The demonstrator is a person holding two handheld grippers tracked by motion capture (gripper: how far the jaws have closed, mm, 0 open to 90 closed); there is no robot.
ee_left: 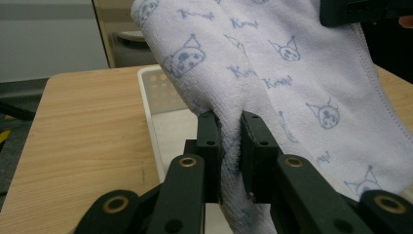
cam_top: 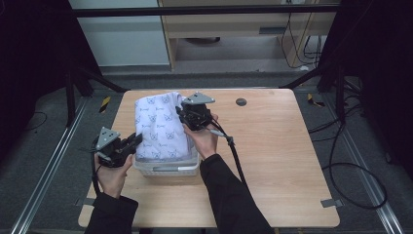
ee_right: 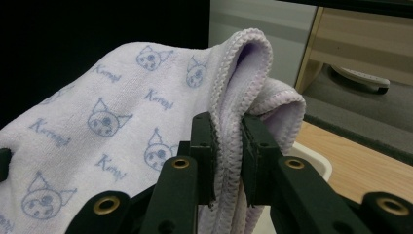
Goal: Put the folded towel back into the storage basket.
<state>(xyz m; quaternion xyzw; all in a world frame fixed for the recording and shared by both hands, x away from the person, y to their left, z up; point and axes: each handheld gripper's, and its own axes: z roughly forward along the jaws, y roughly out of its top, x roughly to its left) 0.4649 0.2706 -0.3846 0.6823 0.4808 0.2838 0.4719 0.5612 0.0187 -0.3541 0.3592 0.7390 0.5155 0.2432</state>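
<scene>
Towel (cam_top: 160,127): pale lilac, blue cat-face print, held spread above white perforated basket (cam_top: 168,169) near middle of wooden table (cam_top: 272,161). Near end of towel hangs into basket.

Left claw (cam_top: 138,140): jaws clamped narrow on towel fold at near left edge, cloth pinched between pads.

Right claw (cam_top: 181,113): jaws clamped narrow on stitched hem at far right corner, cloth bunched over jaw tips.
</scene>
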